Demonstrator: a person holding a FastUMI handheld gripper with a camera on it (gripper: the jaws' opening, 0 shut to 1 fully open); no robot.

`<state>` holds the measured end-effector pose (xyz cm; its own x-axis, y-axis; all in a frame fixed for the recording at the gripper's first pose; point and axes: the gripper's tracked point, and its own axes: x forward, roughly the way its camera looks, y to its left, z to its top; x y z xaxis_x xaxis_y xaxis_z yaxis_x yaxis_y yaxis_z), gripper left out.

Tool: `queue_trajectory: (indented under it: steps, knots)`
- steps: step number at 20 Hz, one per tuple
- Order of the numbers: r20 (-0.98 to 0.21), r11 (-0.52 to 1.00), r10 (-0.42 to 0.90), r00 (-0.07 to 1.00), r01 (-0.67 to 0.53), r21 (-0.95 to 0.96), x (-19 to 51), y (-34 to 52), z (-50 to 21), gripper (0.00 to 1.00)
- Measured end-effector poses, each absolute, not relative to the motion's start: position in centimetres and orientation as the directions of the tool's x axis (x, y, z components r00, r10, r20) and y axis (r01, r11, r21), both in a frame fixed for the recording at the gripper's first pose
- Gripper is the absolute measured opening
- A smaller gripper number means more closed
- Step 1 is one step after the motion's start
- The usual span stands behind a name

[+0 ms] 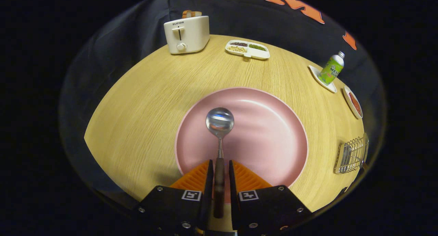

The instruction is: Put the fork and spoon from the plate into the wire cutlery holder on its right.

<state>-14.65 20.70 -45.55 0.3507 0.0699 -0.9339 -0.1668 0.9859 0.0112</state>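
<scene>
1. A round, light wooden table (143,102) stands before the booth's black cloth wall.
2. Gripper view: the gripper (219,176) sits low over the near edge of a pink plate (267,133), its two fingers drawn close and pinching the dark handle of a spoon (219,126).
3. The spoon points straight ahead from the fingers, its shiny bowl over the middle of the plate.
4. The wire cutlery holder (352,154) stands on the table to the right of the plate, a little apart from its rim; what it holds I cannot tell.
5. Beyond the plate, at the far side, are a cream toaster (186,34) with bread in its slot and a divided white dish (247,49) of beans.
6. Far right, a green bottle (331,69) rests on a small white saucer (325,81), beside a small dish (353,102) of something red.
</scene>
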Motion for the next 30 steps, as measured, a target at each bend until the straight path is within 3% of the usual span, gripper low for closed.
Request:
queue_trajectory:
  steps: [2,8,23,30]
  knots:
    - [-0.937,0.988,0.086,0.34,-0.152,0.035,-14.7,20.8,-45.6,0.14]
    - [-0.917,0.99,0.137,0.375,-0.084,0.114,-13.5,20.2,-44.4,0.06]
    - [-0.784,0.99,-0.035,0.619,0.13,0.059,-7.1,4.9,-31.2,0.06]
    - [-0.765,0.981,-0.106,0.635,0.192,0.024,-7.5,-2.0,-27.2,0.06]
